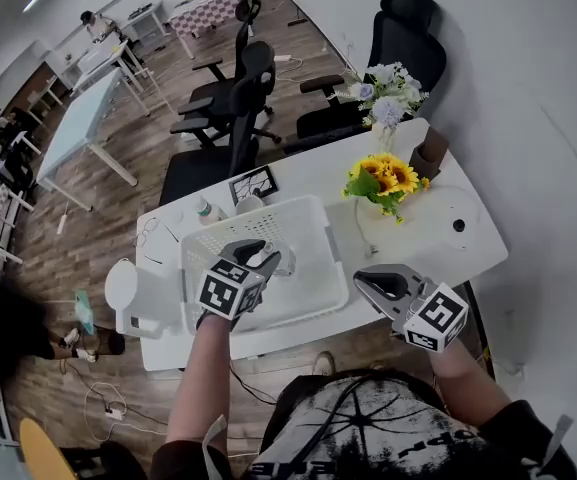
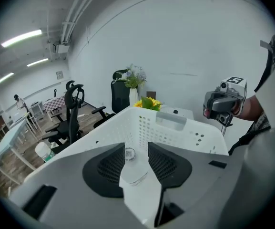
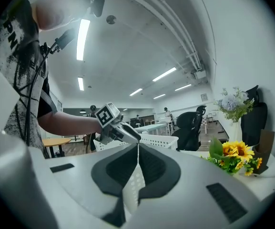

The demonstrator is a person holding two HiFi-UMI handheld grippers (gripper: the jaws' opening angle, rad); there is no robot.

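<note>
Pinching a small clear bottle (image 2: 135,171) in the left gripper (image 2: 136,147), fingers clamped on its sides just behind the white cap (image 2: 129,154).

Where, exactly?

Hanging over the near part of the white basket (image 2: 175,130), above its floor and apparently not resting on it.

Heavy?

Probably not. Looks like thin, see-through plastic, so likely light, smooth and a little squashy. Best held across the body close to the shoulder, as now, firmly but without crushing. Easy to dent, easy to let slide.

And the right gripper (image 3: 138,146)?

Shut on nothing, fingers pressed together. Hovering just right of the basket, above the front edge of the table (image 1: 438,243).

Anything else in the basket?

Cannot tell for the corner hidden under the left gripper. Elsewhere, only perforated white walls and a pale floor on show.

Farther back?

Just beyond the basket's right side, sunflowers (image 1: 386,176) standing in what seems a clear vase (image 1: 360,236). Behind those, at the table's far edge, a white vase (image 1: 381,136) filled with pale flowers (image 1: 383,90). Past the table, black office chairs (image 1: 233,108) on a wooden floor.
</note>
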